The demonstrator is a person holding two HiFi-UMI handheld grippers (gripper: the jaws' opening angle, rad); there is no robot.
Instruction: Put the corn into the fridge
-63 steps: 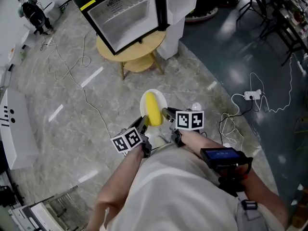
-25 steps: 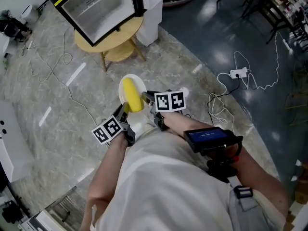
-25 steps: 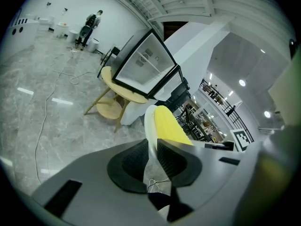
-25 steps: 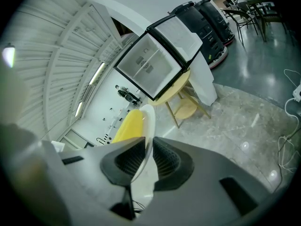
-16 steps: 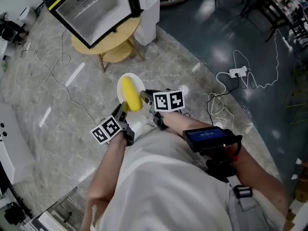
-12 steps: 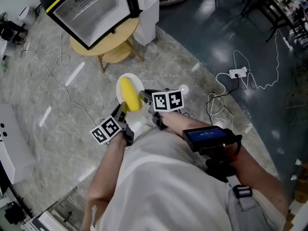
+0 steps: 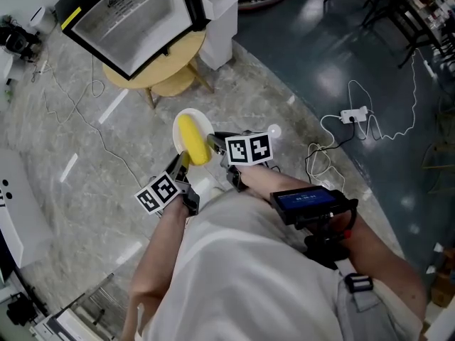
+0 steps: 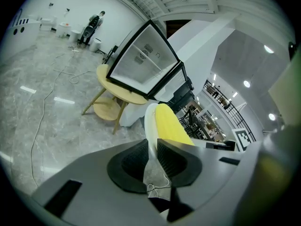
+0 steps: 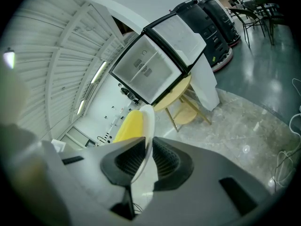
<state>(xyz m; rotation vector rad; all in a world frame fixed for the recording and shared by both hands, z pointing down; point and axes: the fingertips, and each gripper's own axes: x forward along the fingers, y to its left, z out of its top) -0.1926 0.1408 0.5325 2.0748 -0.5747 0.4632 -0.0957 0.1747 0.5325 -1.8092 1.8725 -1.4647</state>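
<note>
Carrying one corn (image 7: 193,141), one plate (image 8: 149,122)

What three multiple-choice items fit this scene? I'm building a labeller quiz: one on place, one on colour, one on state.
1. The fridge stands on: A the floor; B a round table; C a chair.
2. The corn is: A yellow; B white; C green.
3. The left gripper and right gripper are: A both open; B one open, one shut; C both shut on the plate.

Answers: B, its base rests on the wooden top; A, the cob is bright yellow; C, each gripper view shows the jaws pinching the plate's rim.
</note>
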